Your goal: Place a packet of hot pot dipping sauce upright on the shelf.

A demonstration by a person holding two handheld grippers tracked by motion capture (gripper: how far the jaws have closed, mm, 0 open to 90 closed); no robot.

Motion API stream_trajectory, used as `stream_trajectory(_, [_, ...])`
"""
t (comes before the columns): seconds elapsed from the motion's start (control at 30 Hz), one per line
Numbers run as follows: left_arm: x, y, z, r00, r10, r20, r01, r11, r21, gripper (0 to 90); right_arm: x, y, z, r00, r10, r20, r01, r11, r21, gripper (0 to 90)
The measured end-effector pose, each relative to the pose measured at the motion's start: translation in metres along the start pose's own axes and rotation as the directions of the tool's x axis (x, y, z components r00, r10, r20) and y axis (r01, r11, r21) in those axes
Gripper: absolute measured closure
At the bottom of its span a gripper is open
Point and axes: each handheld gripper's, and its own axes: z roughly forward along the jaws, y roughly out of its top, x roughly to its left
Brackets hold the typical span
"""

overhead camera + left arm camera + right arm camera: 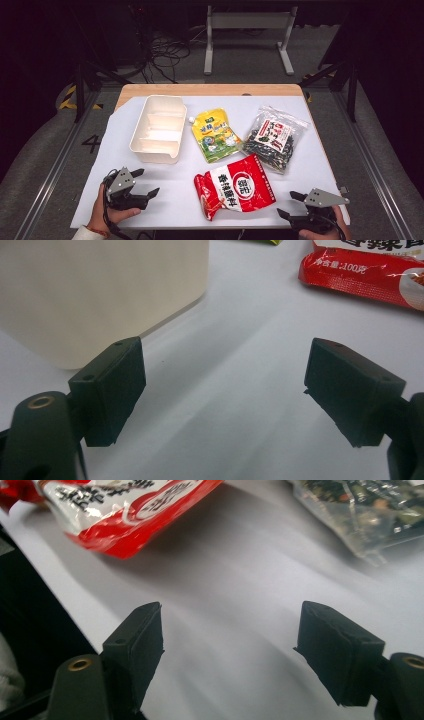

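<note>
my left gripper (146, 182) low at near-left of table, jaws wide, nothing between, aimed right, near cream tray (155, 131) | my right gripper (291, 205) at near-right edge, jaws wide, empty, aimed left | red pouch (234, 187) flat between them, well apart from both

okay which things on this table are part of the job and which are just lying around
Likely part of the job:
left hand-held gripper, open
right hand-held gripper, open
red packet
white divided box

Lying about for now:
yellow spout pouch
clear bag of dark bits
grey stand behind the table
</note>
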Motion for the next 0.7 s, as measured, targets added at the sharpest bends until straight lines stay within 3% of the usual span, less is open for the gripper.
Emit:
stream_trajectory(0.3, [-0.002,0.0,0.001,0.9999,0.005,0.011,-0.005,1.0,0.003,17.5,0.019,0.007,0.007,0.9961,-0.039,-0.079,0.04,0.999,0.009,27.9])
stream_trajectory(0.7, [-0.004,0.001,0.003,0.9997,0.021,0.009,-0.021,0.9997,0.014,17.7,0.042,0.023,0.022,0.9882,-0.022,-0.152,0.02,1.0,-0.019,28.1])
